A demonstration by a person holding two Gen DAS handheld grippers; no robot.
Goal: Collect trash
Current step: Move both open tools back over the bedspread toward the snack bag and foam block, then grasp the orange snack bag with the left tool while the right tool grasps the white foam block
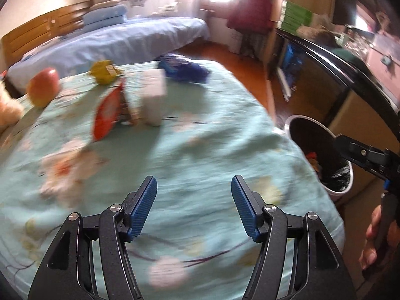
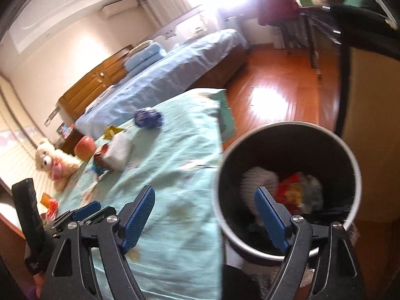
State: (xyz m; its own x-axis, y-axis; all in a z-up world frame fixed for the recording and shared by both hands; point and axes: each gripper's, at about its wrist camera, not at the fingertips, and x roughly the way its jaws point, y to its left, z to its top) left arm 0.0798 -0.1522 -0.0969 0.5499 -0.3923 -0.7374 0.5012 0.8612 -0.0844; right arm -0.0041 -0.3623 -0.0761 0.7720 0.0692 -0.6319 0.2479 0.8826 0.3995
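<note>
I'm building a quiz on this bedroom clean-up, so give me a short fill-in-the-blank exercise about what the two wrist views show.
1. The round black-lined trash bin stands on the ____ beside the bed.
2. The crumpled blue wrapper lies on the ____ floral bedspread.
3. Both the left gripper and the right gripper have their jaws ____.

Missing words: floor; green; open

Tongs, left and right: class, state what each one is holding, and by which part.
Nothing is held. The left tongs stand open over the bedspread; the right tongs stand open by the bin.
</note>
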